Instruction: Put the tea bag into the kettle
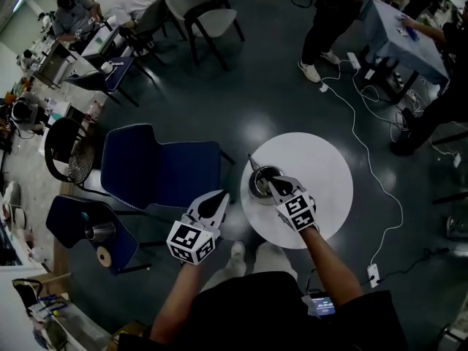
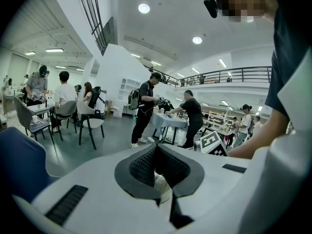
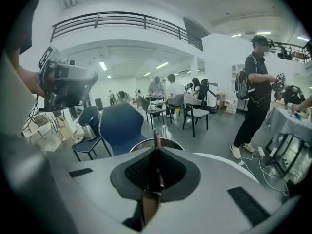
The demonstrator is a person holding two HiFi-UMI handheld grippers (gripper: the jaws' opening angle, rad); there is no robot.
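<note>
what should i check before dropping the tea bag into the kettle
1. Right tool shut on the tea bag: ok
2. Kettle mouth open, no lid on it: ok
3. Right tool's tip over the kettle's mouth: ok
4. Kettle upright on the round white table: ok
5. Left tool shut and off to the side of the table: ok
6. Water in the kettle: cannot tell
</note>
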